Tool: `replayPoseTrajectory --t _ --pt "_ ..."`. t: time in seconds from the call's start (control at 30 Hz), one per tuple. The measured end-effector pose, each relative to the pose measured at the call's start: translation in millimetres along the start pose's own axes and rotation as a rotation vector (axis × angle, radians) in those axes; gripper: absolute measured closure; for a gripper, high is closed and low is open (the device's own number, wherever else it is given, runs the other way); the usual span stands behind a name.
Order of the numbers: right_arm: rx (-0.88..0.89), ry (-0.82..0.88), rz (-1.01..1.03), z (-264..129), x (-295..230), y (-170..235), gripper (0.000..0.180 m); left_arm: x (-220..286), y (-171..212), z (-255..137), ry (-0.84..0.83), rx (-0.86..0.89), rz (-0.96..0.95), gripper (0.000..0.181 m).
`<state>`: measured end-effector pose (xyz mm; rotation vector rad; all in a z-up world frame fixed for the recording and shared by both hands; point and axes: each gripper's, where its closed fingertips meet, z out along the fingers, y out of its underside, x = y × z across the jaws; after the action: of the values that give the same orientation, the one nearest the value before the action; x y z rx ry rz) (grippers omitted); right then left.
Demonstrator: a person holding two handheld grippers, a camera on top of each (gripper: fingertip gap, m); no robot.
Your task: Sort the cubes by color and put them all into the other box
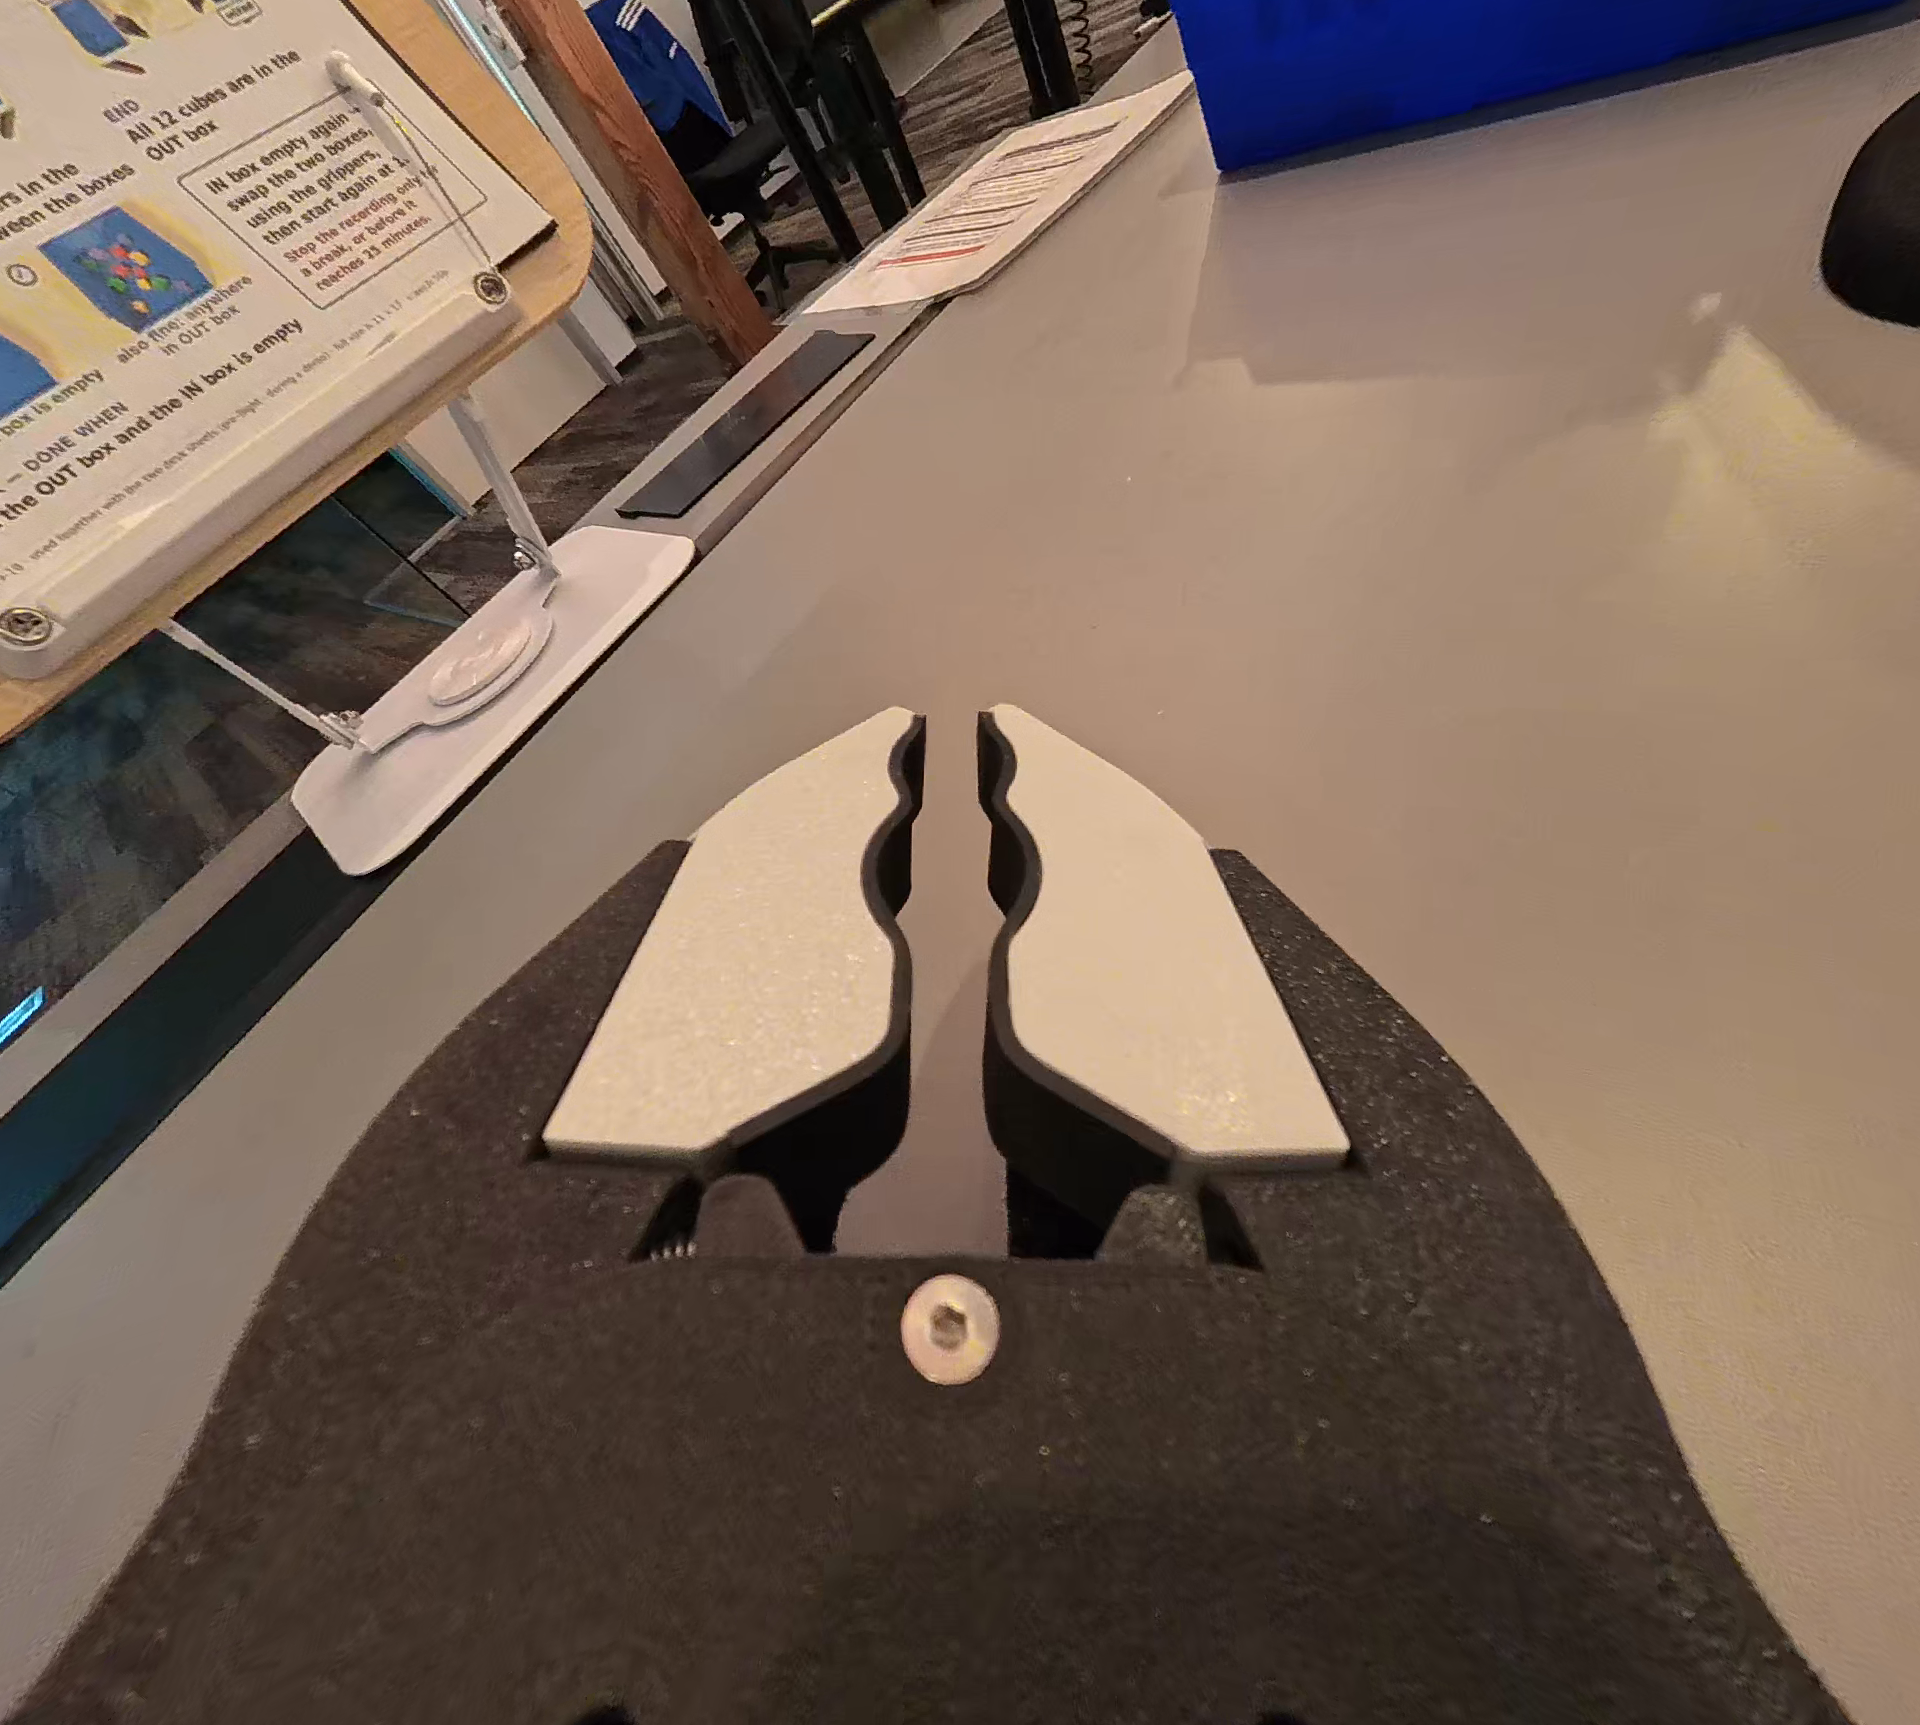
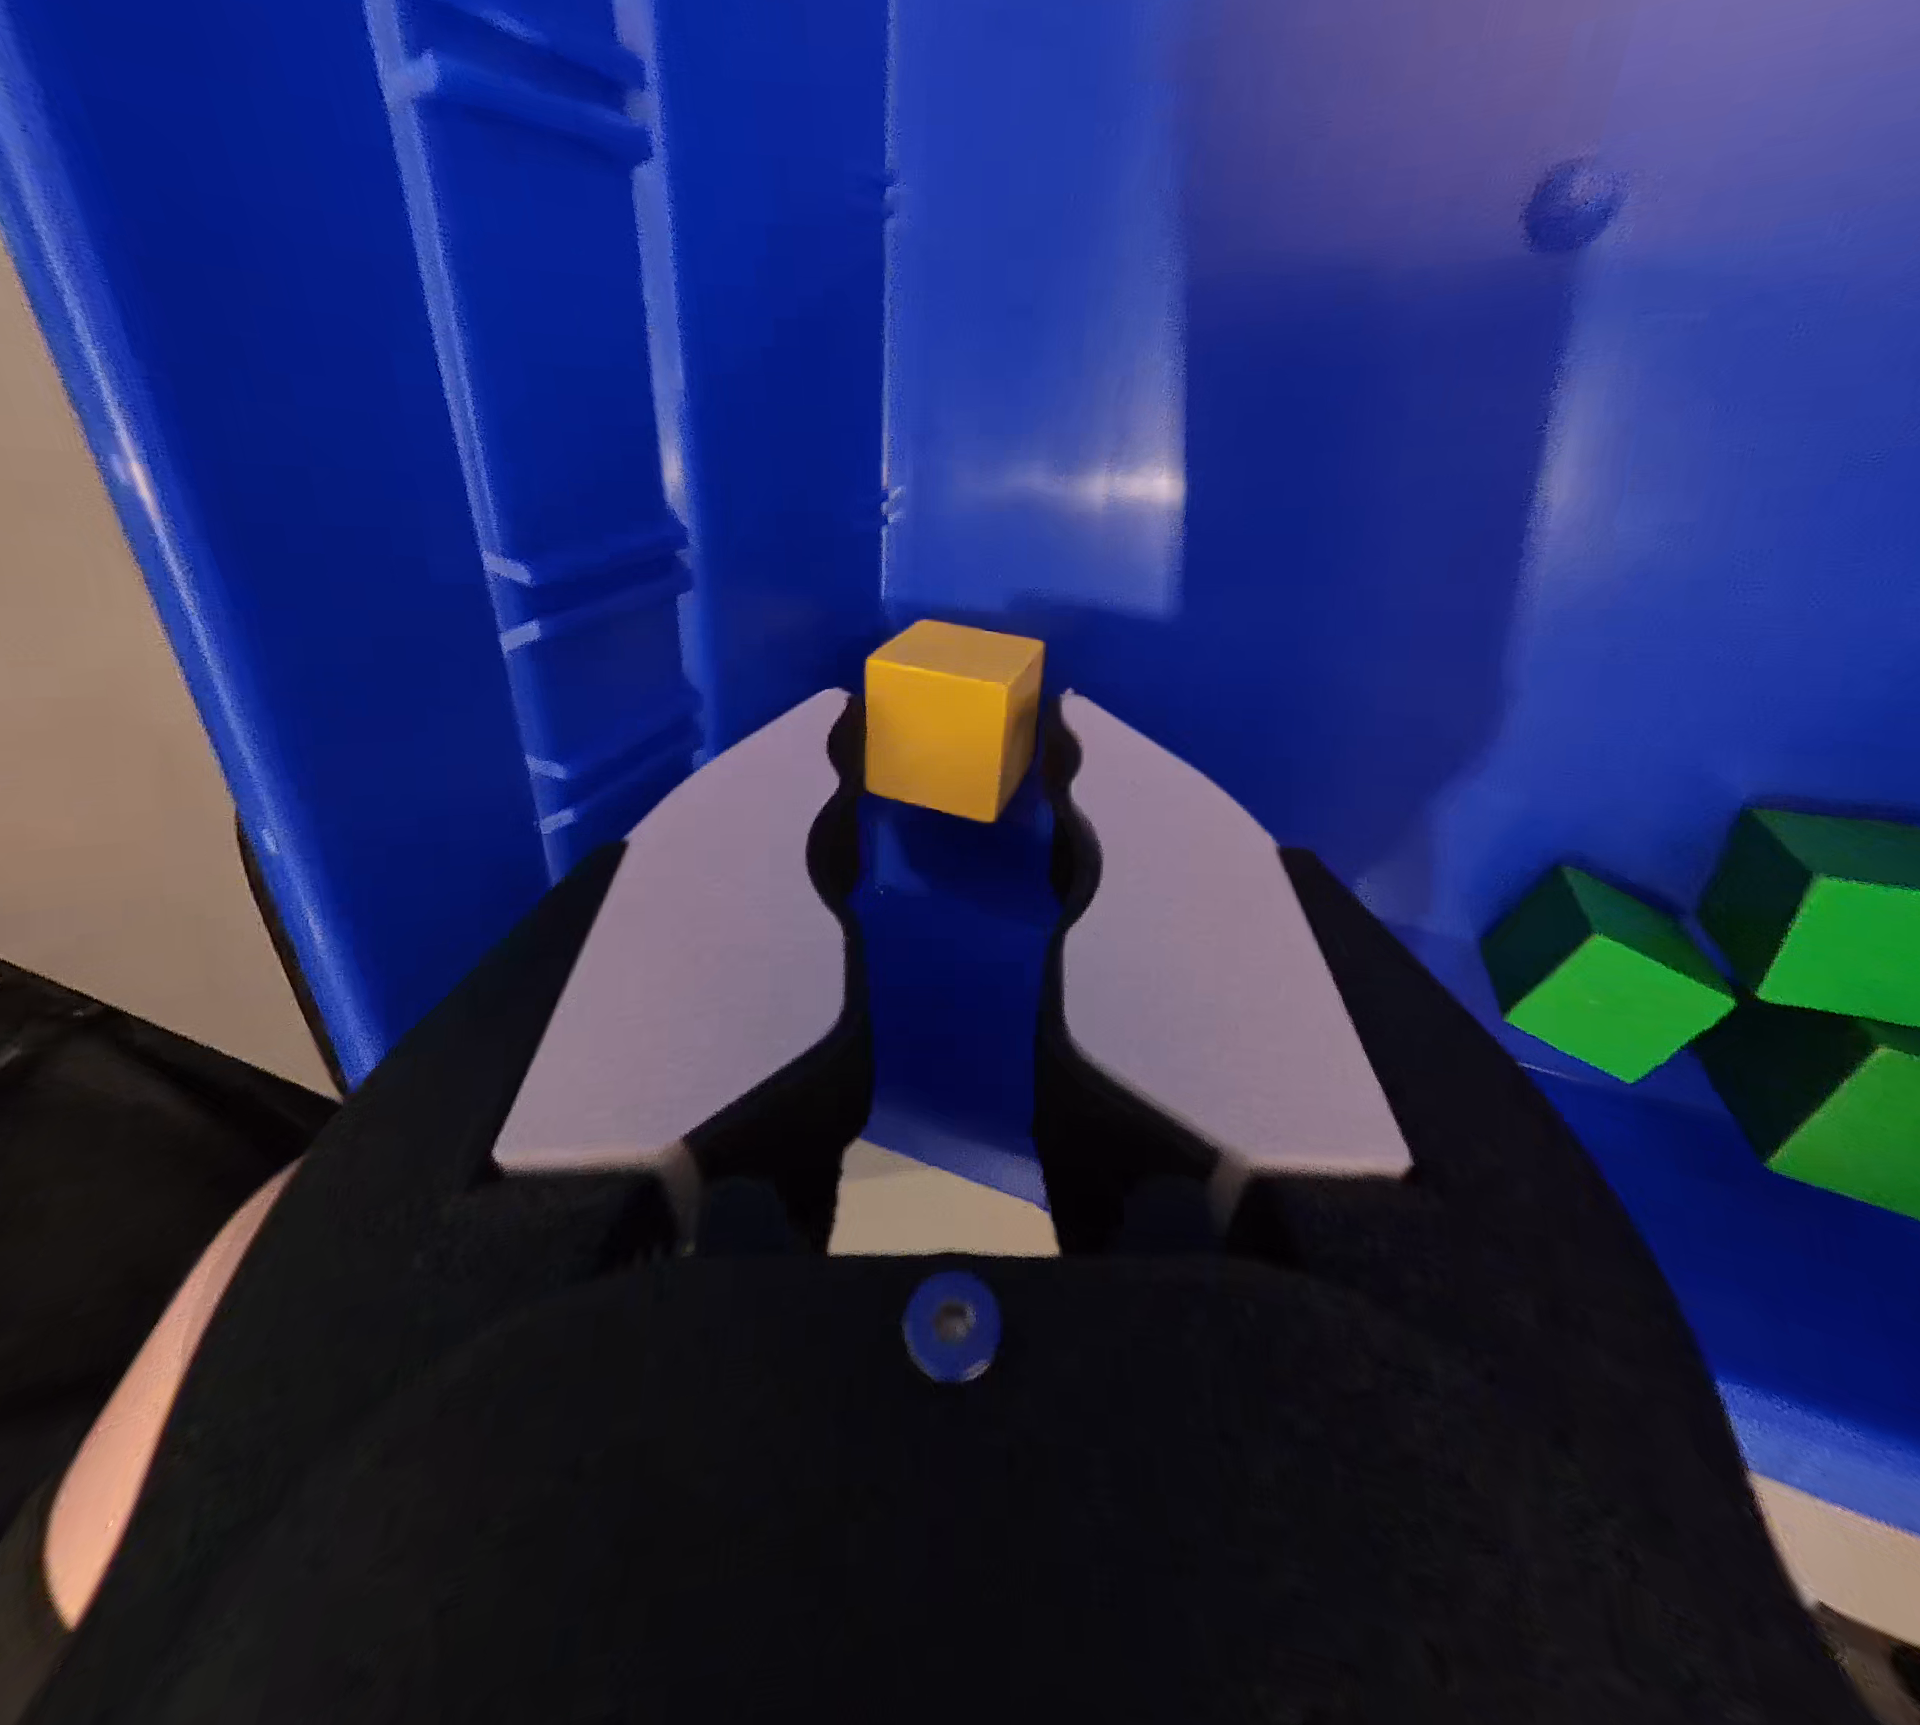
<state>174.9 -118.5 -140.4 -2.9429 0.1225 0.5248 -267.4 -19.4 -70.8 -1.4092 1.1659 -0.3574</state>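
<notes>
Yellow cube pinched over the box's corner

The right tool (image 2: pixel 954 719) grips the small yellow wooden cube (image 2: pixel 951 717) inside the blue plastic box (image 2: pixel 1351 325), green cubes (image 2: pixel 1621 989) well off to its right; the left tool (image 1: pixel 951 725), nearly closed and empty, idles over the grey bench (image 1: pixel 1351 636).

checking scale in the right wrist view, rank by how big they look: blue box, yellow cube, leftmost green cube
1. blue box, fills most of the view
2. leftmost green cube
3. yellow cube, looks close in size to the green one; differing camera distance leaves that order unsure

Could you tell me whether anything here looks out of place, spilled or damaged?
Nothing stands out. The right gripper holds a yellow cube inside the blue box, and green cubes lie grouped in it.
</notes>
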Motion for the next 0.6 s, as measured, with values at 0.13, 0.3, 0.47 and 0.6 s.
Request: replayPoseTrajectory --t 0.13,0.3,0.47,0.6 --pt "0.069 0.038 0.059 -17.7 3.9 0.1 0.139 -7.3 -1.1 -3.7 -0.019 0.003 -0.003 0.17" --pt "0.357 0.138 0.152 -87.6 4.5 -0.1 0.142 -41.5 -20.1 -22.7 -0.138 0.022 0.031 0.166" --pt "0.838 0.205 0.043 -181.7 -22.9 -20.6 0.139 -118.0 -48.1 -85.1 -0.397 -0.021 0.01 0.164" --pt "1.051 0.053 -0.151 -216.7 -75.1 -35.6 0.136 -181.3 -33.6 -169.9 -0.606 -0.205 0.021 0.163"
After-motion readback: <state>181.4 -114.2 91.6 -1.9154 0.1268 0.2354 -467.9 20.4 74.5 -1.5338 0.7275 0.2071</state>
